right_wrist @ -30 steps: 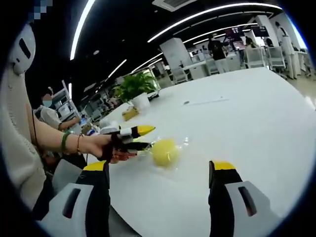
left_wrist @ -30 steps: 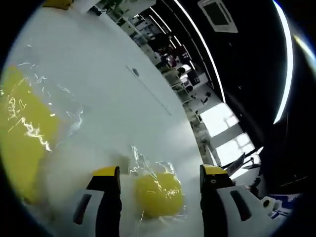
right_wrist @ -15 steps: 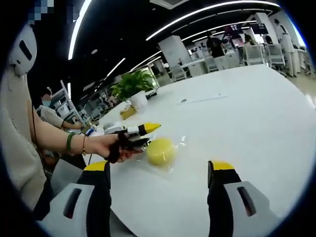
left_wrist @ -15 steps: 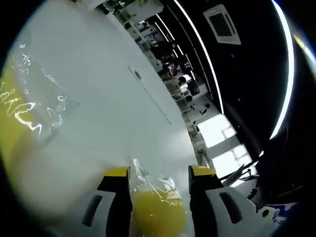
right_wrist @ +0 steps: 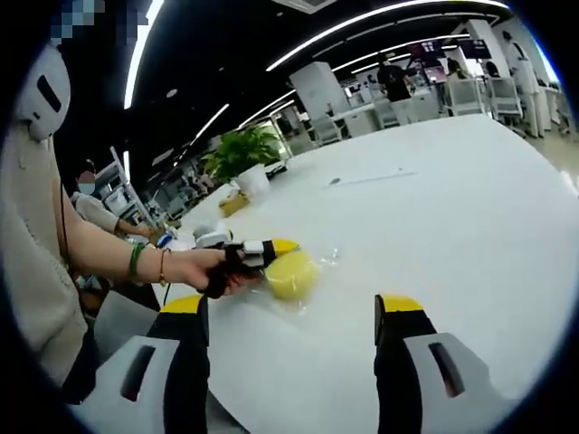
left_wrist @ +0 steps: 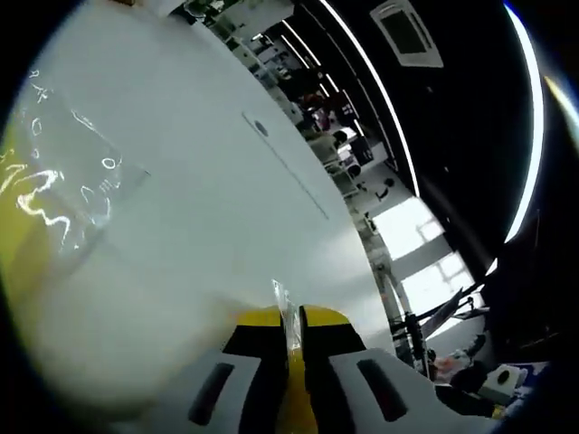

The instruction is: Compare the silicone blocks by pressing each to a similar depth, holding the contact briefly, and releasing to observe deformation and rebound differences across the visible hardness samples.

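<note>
Left gripper view: left gripper [left_wrist: 291, 318] pinched tight on a bagged yellow silicone block [left_wrist: 291, 389] low over the white table [left_wrist: 199, 208], second bagged yellow block [left_wrist: 32, 244] at left; right gripper view: right gripper [right_wrist: 289, 312] spread wide, holding nothing, block beyond it on the table squeezed by the left gripper.

White table [right_wrist: 470, 208], potted plant [right_wrist: 246, 155], dark ceiling with light strips [right_wrist: 362, 23].

Open-plan office: white desks [right_wrist: 470, 208], chairs [right_wrist: 466, 98], strip lights [right_wrist: 380, 20].

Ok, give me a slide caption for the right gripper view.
Left gripper squeezes a bagged yellow silicone block on the white table; right gripper waits open.
</note>
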A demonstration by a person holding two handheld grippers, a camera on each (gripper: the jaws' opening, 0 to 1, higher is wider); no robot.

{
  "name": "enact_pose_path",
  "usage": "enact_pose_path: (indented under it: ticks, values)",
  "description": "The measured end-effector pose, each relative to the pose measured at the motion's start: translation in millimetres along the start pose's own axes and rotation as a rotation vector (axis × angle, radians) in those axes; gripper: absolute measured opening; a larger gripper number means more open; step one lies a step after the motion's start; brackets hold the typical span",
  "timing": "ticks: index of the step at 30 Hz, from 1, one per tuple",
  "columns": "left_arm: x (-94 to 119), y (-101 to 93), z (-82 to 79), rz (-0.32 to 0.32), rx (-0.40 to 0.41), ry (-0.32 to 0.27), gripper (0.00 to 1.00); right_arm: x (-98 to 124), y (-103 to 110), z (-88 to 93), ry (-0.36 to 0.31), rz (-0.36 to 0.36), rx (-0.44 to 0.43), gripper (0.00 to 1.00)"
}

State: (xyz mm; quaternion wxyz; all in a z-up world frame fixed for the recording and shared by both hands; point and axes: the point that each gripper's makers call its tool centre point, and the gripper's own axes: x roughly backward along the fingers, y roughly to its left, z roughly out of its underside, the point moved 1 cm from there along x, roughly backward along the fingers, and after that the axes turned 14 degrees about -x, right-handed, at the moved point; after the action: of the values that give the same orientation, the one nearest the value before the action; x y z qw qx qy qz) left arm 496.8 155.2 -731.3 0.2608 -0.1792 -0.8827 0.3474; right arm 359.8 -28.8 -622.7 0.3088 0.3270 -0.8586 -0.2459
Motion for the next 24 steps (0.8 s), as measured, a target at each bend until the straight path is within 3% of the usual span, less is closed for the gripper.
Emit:
enact_pose_path:
  ticks: [7,11,12,18,21,24]
  values:
    - [1.0,-2.7,-0.6,-0.001,-0.004,0.037,0.00,-1.2,0.3,-1.5,0.002,-0.004,0.004,0.67]
    - [3.4,-3.5,0.7,-0.033,0.156,0.065,0.00,-1.3,0.9,0.0,0.009,-0.002,0.006,0.67]
    - [3.6,-3.4,0.8,-0.035,0.148,0.066,0.00,-1.1,1.8,0.4,0.013,-0.003,0.006,0.66]
    - [10.9,-15.9,-4.0,-0.034,-0.082,0.083,0.00,2.3,6.7,-1.9,0.008,-0.008,0.010,0.64]
    - [15.2,-25.5,-6.4,-0.019,-0.133,0.091,0.00,3.3,10.1,-2.1,0.010,-0.011,0.018,0.63]
    - [21.2,-31.2,-10.1,-0.005,-0.279,0.106,0.00,4.0,16.1,-1.1,0.014,-0.023,0.017,0.61]
